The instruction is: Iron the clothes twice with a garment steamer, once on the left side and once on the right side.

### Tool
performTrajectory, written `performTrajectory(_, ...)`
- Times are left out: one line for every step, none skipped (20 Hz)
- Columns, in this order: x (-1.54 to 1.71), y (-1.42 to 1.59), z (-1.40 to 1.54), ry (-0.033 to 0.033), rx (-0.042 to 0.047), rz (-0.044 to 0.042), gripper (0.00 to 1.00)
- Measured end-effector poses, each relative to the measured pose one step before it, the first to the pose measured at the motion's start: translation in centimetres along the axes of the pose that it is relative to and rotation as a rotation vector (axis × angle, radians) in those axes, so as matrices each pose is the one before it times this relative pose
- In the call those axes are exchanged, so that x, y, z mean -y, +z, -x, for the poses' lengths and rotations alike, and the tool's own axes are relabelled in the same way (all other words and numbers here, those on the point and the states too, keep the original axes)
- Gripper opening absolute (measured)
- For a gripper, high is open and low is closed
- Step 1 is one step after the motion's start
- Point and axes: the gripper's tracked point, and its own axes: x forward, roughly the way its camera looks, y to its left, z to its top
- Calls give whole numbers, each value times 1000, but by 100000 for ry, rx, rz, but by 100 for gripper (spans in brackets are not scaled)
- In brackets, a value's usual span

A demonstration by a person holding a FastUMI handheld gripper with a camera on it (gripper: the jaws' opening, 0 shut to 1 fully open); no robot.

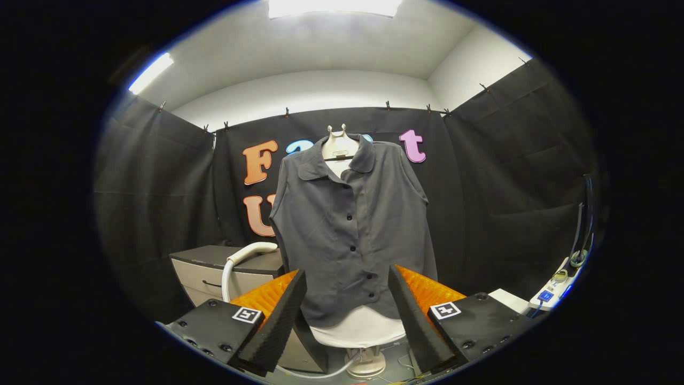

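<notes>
We see a plain dark grey buttoned fabric shirt [350,224] with black buttons on a white mannequin torso [359,327], and a white curved steamer hose [240,262] beside a beige cabinet [206,278].

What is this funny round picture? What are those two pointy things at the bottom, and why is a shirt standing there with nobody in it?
The picture comes from a little camera riding on a claw that a person holds in a hand. The camera looks forward, so the claw's two fingers poke up at the bottom. They are spread apart and hold nothing. Beyond them a dark grey shirt with buttons hangs on a white dummy on a stand. Beside the shirt is a grey cabinet, and lying on top of it is the white steamer handle with its hose. The steamer is for smoothing the shirt, but nobody has picked it up yet.
</notes>
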Motion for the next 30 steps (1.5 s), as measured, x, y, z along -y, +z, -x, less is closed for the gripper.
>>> performTrajectory(94,108,90,-377,392,615,98)
performTrajectory(102,73,5,-338,235,580,98)
performTrajectory(-25,131,45,-92,80,338,98)
performTrajectory(-77,169,-2,153,203,237,98)
performTrajectory(4,290,48,-309,499,152,98)
performTrajectory(-68,268,9,-107,493,18,98)
performTrajectory(-160,195,64,211,424,-217,98)
performTrajectory(-403,104,44,907,277,-538,98)
performTrajectory(-603,0,89,1424,254,-844,99)
performTrajectory(-404,-129,-90,584,-271,-770,98)
performTrajectory(-137,-222,-267,150,-648,-471,98)
performTrajectory(-273,-180,-223,-75,-815,-486,98)
performTrajectory(-354,-122,-393,51,-977,-792,98)
performTrajectory(-594,-185,-390,1025,-1115,-831,98)
performTrajectory(-542,-63,-501,653,-1259,-752,99)
performTrajectory(-415,-122,-635,319,-1122,-693,99)
performTrajectory(-546,-32,-681,637,-1056,-469,99)
performTrajectory(-763,48,-760,1257,-288,-601,99)
performTrajectory(-805,390,-776,1494,918,-778,98)
performTrajectory(-1081,681,-720,2796,2290,-1362,98)
performTrajectory(-1071,468,-666,2310,1798,-1964,98)
performTrajectory(-954,464,-749,2086,1328,-3160,98)
performTrajectory(-1072,208,-849,2305,297,-3750,97)
performTrajectory(-883,-59,-1193,1275,-1332,-2725,97)
performTrajectory(-658,-111,-1383,917,-1268,-22,97)
performTrajectory(-550,-207,-1698,-214,-1483,2884,97)
performTrajectory(-646,-377,-1718,-77,-1374,4760,97)
performTrajectory(-900,-613,-1914,-393,-2065,5158,98)
performTrajectory(-1305,-566,-1852,-479,-2450,4003,98)
performTrajectory(-1672,-385,-1876,598,-2523,1470,98)
